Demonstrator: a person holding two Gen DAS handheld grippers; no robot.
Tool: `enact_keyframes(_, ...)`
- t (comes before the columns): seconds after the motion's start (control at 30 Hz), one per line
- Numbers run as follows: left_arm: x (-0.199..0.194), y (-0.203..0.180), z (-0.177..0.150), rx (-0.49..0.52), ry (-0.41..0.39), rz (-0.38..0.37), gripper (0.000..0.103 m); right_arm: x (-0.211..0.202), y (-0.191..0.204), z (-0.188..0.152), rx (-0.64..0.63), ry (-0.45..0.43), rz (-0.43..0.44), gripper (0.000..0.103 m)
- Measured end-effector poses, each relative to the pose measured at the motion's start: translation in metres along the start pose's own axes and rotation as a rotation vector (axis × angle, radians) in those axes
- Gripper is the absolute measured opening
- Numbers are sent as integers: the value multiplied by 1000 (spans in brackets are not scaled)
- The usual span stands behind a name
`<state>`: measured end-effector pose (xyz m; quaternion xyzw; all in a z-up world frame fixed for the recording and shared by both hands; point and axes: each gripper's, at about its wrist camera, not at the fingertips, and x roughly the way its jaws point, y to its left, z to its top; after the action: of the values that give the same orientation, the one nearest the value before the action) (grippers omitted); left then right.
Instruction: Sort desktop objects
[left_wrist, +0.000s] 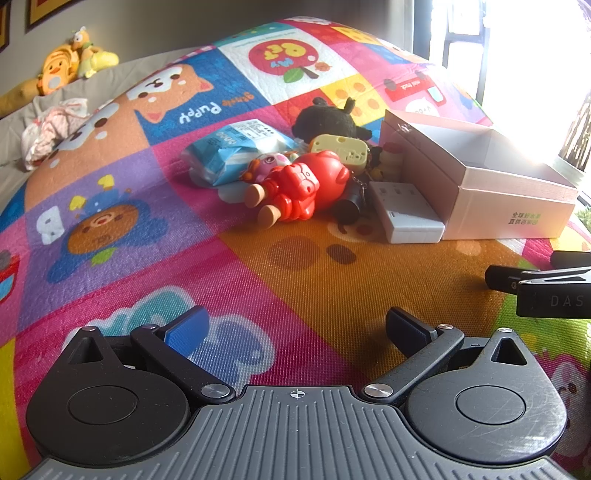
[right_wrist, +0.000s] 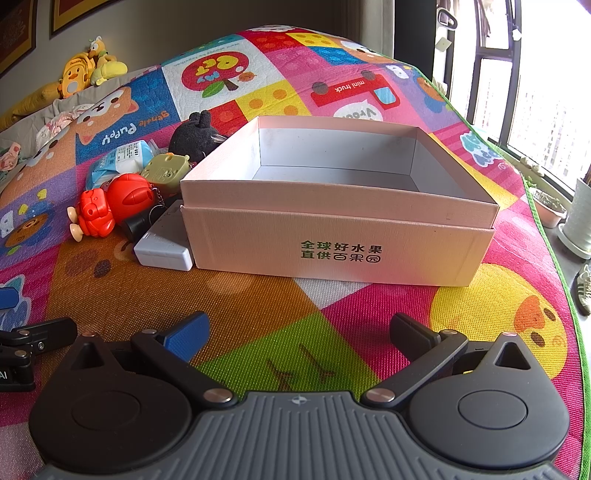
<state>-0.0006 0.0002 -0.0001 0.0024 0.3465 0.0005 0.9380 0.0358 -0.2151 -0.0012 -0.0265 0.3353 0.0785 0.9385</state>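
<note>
While the cardboard box (right_wrist: 340, 206) sits straight ahead of the right gripper (right_wrist: 295, 332), open-topped with nothing visible inside, the toys lie piled against its left wall: a red toy figure (left_wrist: 295, 184), a black plush (left_wrist: 328, 122), a blue packet (left_wrist: 229, 151) and a grey block (left_wrist: 406, 214) touching the box. Both the right gripper and the left gripper (left_wrist: 295, 328) have their fingers spread wide, grasping nothing. Bare play mat (left_wrist: 332, 280) lies between fingertips and pile; its green edge (right_wrist: 554, 236) runs to the right.

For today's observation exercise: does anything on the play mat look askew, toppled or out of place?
Yes. The red toy figure lies tipped on its side in a jumbled pile left of the cardboard box, not standing. The grey power strip leans against the box wall. The box looks empty where its inside is visible.
</note>
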Motion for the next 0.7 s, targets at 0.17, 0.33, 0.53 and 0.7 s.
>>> enact_keyframes(0.17,0,0,0,0,0,0,103,0,-1,0,2,1,1,103)
enact_keyframes(0.33,0,0,0,1,0,0,103,0,-3,0,-7,11,15,103)
enact_keyframes(0.53,-1,3,0,3,10,-8,103,3,-6,10,-58,88,64,103)
enact_keyframes(0.7,2,3,4,7,23,-10,103,3,-9,12,-63,124,77,103)
